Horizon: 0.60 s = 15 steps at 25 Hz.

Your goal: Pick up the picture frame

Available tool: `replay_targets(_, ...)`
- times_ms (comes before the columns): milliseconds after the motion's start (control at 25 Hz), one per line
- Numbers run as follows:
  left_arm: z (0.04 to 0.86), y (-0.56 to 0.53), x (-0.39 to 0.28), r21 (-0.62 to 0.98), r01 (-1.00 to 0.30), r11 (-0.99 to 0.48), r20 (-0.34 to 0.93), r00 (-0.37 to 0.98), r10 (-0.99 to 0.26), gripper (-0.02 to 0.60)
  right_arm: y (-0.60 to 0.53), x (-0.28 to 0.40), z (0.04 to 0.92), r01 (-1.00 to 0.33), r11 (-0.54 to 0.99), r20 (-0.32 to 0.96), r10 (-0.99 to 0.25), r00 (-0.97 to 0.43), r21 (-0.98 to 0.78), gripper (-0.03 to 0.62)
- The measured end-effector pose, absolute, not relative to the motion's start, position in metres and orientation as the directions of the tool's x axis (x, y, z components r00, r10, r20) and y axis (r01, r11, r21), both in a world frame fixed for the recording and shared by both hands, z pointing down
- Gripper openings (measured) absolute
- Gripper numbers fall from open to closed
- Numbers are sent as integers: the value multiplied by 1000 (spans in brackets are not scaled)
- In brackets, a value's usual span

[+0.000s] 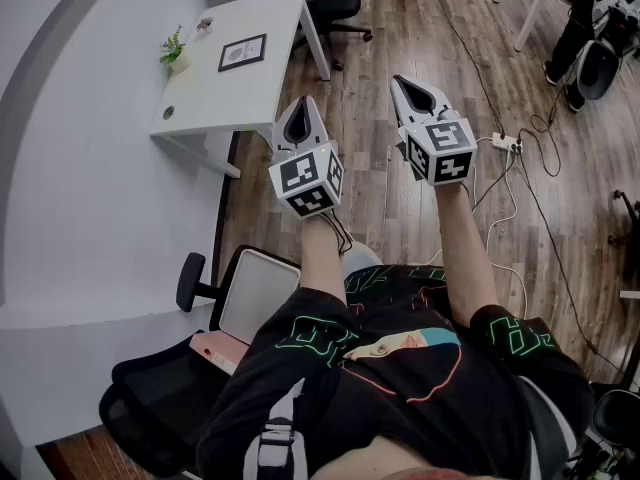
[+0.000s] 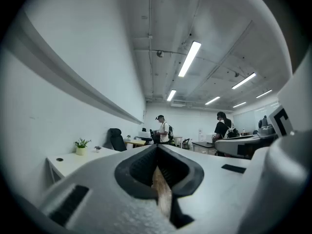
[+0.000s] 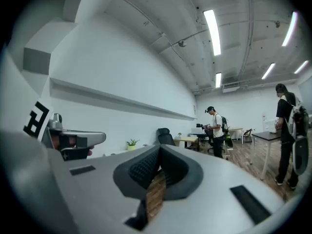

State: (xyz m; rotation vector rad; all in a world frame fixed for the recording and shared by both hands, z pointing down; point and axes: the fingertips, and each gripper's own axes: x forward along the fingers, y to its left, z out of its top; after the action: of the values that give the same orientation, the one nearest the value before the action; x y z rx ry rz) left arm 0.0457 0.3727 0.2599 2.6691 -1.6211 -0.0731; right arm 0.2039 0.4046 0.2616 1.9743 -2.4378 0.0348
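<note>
Left gripper [image 1: 301, 103] and right gripper [image 1: 400, 81] both closed, empty, ribbed dark pads together, over the wood-plank floor [image 1: 380, 58]. Picture frame [image 1: 242, 52] (thin black rectangle, pale mat) lies flat mid white desk [image 1: 220, 103]. Potted plant [image 1: 174, 50] stands at its wall-side edge.

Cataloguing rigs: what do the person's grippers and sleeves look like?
Left gripper and right gripper: white tapered shells, dark ribbed pads, each with a cube of black-and-white square markers. A dark cable hangs below the left. Black short-sleeved T-shirt, green line graphics.
</note>
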Motion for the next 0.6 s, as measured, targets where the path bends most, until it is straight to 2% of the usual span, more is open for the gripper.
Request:
replay_targets(360,254,371,53,22,-887,-460,-24,460,-888,8,402,216,256,-984,176,7,-984,-176,7,-11)
replay_targets(600,260,373,57,43,-888,-457,-16,457,-889,8,405,229,259,-982,182,-6,-983,-182,-50,-11)
